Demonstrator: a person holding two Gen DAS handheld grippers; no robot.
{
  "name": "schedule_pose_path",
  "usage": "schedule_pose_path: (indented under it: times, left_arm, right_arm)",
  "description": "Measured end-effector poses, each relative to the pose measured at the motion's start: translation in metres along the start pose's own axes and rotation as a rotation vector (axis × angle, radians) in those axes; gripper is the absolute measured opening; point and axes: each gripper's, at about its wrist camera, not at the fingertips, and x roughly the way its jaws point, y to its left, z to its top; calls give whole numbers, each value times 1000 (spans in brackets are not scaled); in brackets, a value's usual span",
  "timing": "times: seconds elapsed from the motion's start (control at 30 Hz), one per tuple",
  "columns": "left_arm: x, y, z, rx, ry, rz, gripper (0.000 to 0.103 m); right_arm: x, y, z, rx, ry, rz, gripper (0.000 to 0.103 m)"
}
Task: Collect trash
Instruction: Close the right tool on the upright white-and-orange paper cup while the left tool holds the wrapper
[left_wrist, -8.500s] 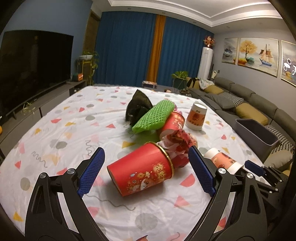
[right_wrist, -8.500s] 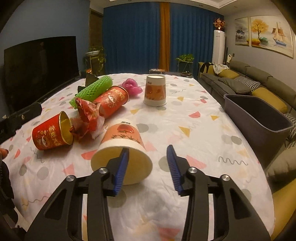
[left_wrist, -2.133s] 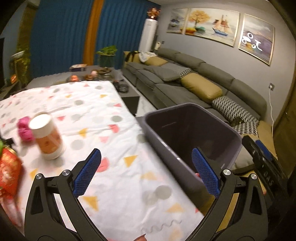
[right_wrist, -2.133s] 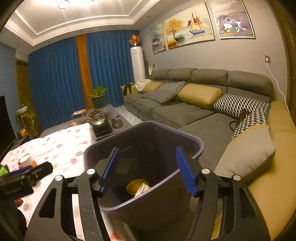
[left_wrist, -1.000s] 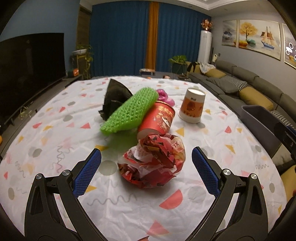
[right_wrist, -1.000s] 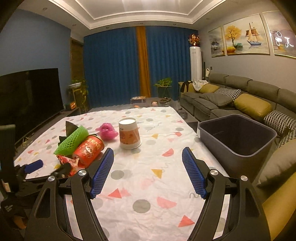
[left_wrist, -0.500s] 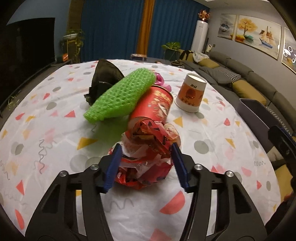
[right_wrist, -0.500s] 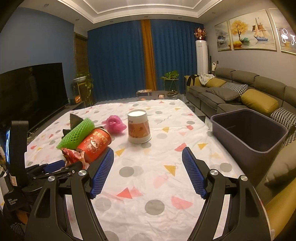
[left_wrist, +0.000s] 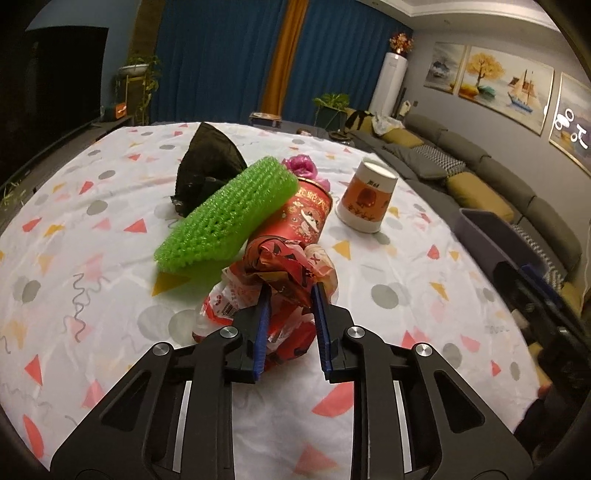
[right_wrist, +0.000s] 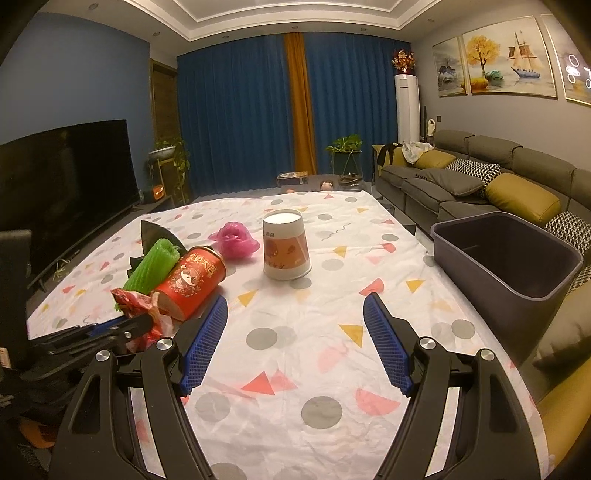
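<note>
The left gripper (left_wrist: 289, 295) reaches low and level over the counter (left_wrist: 388, 369), its blue pads clamped on the crumpled red wrapper (left_wrist: 280, 266), which lies against the red can (left_wrist: 303, 214) under the green foam net (left_wrist: 229, 218). The right gripper (right_wrist: 295, 328) hovers spread wide, holding nothing, aimed toward the upturned paper cup (right_wrist: 286, 245); the grey bin (right_wrist: 506, 254) stands at the counter's right edge.

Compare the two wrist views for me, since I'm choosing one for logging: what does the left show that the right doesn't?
Only the left wrist view shows the left gripper shut on the crumpled red wrapper. Only the right wrist view shows the open, empty right gripper and the inside of the gray bin. Both show the red can, green foam net and upturned paper cup.
</note>
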Motion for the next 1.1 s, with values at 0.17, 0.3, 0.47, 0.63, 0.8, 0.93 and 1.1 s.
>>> schedule_pose_path:
  times: [0.17, 0.3, 0.47, 0.63, 0.8, 0.93, 1.1]
  left_arm:
    - [-22, -3, 3, 16, -43, -26, 21]
    - [-35, -3, 10, 20, -85, -34, 21]
    - [-36, 3, 27, 6, -115, -12, 21]
    - [-34, 15, 42, -15, -138, 5, 21]
    - [-26, 22, 58, -18, -160, 32, 21]
    - [-15, 30, 68, -24, -167, 58, 21]
    - [-4, 45, 77, -63, -159, 68, 21]
  right_arm:
    - [4, 0, 1, 2, 3, 0, 75]
    - [8, -1, 4, 3, 2, -2, 75]
    - [22, 1, 13, -7, -3, -9, 75]
    - [49, 5, 28, -24, -1, -21, 75]
    - [89, 8, 43, -27, 14, -30, 75]
    - [116, 12, 53, -32, 20, -42, 75]
    - [149, 15, 60, -27, 49, -42, 75]
